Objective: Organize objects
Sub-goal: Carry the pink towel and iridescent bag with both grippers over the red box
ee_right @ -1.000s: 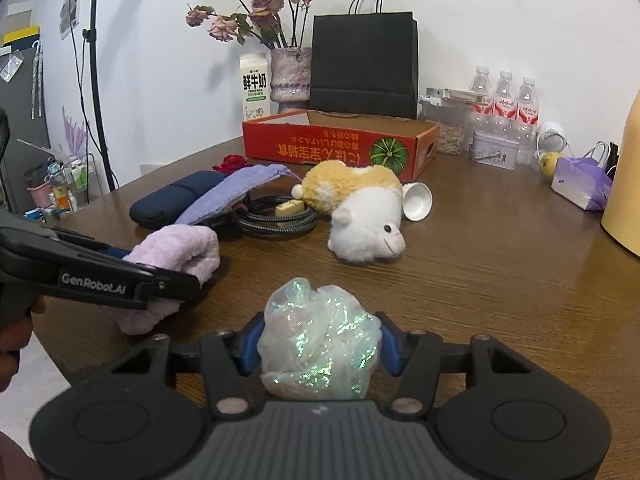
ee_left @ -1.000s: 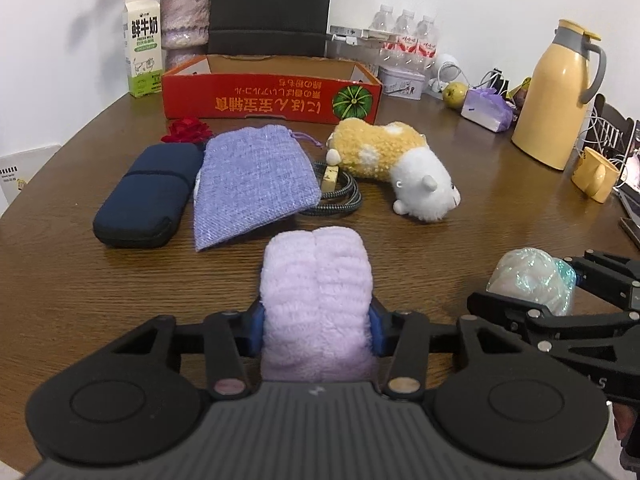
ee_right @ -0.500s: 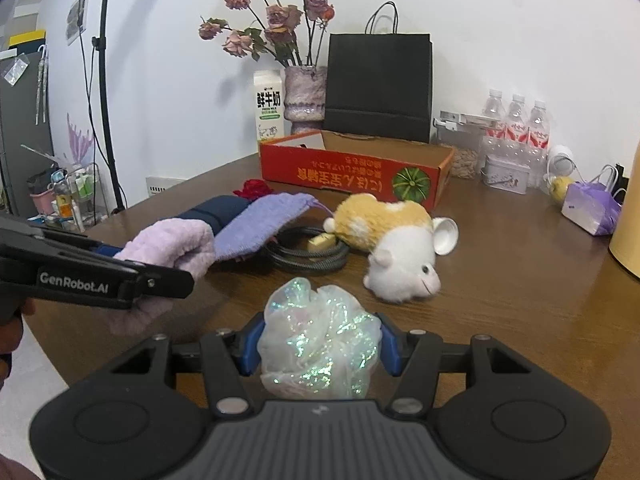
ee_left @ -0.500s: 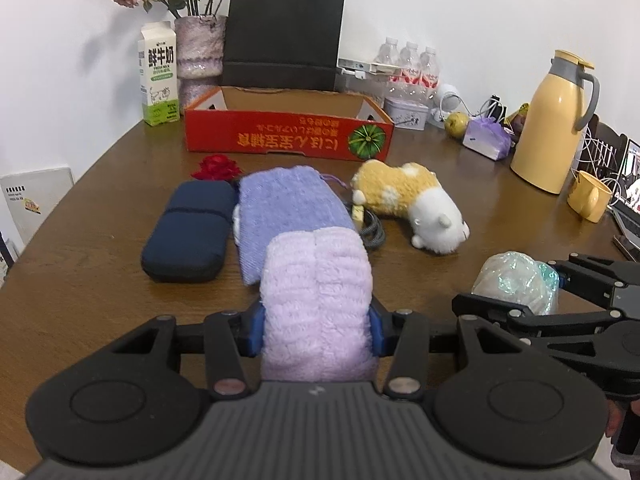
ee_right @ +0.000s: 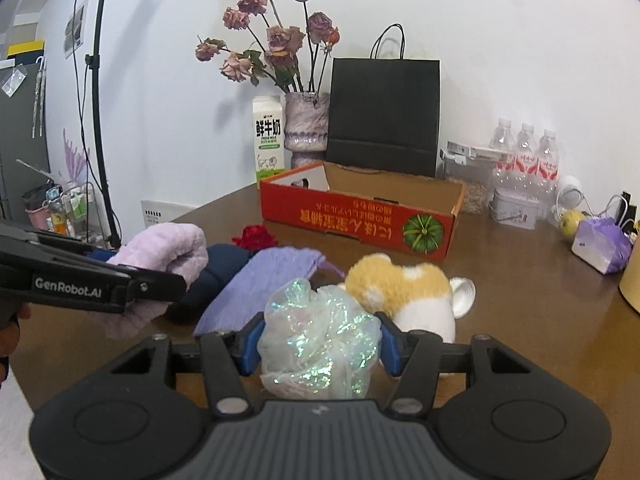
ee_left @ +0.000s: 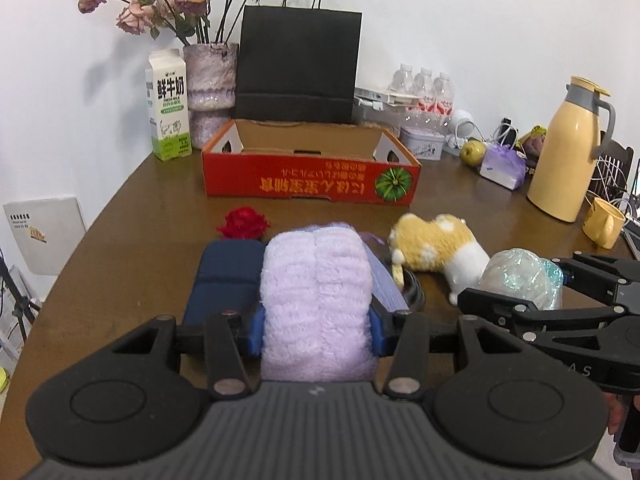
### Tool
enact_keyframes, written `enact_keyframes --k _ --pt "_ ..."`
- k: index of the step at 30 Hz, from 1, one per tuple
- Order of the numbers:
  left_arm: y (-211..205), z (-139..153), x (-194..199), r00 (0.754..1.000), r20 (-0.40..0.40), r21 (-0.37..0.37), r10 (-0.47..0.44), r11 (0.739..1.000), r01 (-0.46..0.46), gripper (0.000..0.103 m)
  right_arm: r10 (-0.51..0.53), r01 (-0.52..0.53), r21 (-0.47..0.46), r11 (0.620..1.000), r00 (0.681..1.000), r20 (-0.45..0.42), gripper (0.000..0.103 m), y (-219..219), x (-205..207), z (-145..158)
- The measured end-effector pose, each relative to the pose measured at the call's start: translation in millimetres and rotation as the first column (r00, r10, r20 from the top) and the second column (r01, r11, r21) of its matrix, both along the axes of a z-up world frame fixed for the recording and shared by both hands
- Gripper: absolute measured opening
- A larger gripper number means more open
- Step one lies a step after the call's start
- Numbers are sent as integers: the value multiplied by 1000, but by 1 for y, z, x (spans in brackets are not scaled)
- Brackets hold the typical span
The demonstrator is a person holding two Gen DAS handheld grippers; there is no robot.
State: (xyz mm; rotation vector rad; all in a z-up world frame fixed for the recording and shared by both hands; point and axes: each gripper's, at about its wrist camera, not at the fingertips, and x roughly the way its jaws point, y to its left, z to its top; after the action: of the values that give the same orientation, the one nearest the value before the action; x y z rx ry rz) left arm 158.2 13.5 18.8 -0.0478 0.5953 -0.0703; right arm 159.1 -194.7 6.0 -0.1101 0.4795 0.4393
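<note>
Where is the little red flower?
The red flower lies on the table, left of centre in the left wrist view, between the orange box and the dark blue case.

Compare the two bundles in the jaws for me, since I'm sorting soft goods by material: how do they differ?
The lilac towel in the left gripper is fluffy, opaque and folded into a long roll; the iridescent mesh ball in the right gripper is thin, glittery, translucent and crumpled round. The towel sticks out well past the jaws; the ball barely does. Both are soft, squeezed between shut jaws and held above the table.
</note>
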Motion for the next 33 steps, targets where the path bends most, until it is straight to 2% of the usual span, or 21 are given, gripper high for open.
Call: enact_keyframes --k 19,33 --pt "17 28 95 999 31 -21 6 1000 -6 49 5 -5 22 1000 1000 19 55 29 92 23" --pt "30 33 171 999 -16 -19 37 999 -37 49 -5 5 20 1000 1000 -14 55 40 165 27"
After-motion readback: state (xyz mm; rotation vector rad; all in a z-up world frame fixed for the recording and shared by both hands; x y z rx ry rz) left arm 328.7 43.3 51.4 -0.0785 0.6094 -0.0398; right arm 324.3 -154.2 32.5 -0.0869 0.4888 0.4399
